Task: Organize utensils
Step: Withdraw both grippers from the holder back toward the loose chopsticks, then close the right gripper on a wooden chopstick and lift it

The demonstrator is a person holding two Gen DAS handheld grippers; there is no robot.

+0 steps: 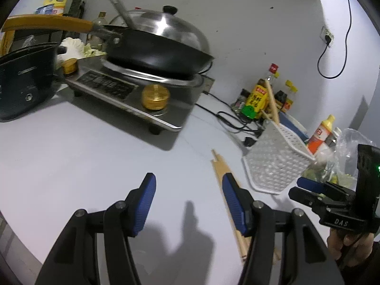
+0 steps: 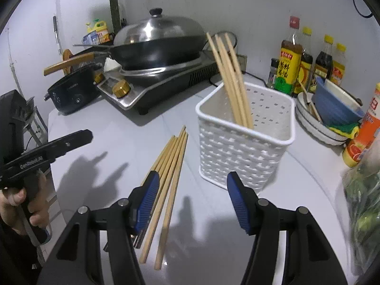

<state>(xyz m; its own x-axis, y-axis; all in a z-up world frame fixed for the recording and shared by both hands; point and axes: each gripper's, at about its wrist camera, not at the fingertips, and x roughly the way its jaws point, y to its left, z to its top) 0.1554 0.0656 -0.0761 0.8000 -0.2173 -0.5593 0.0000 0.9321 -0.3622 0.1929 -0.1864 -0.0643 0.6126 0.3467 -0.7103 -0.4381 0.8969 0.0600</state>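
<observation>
Hovering with jaws spread wide and holding nothing, the right hand-held gripper (image 2: 192, 199) is sitting over the loose chopsticks (image 2: 169, 166) lying on the surface (image 2: 95, 128), just beside its left finger. Ahead to its right, the white basket (image 2: 244, 152) is already holding several upright chopsticks (image 2: 231, 78). The left hand-held gripper (image 1: 187, 204) is also gaping empty. Judging so, the next pickup is pending: shifting left, descending, closing on one stick.

Dim, cool indoor light from above; soft shadows across the table (image 2: 118, 128); heavy fisheye bending, dark blurred corners.
</observation>
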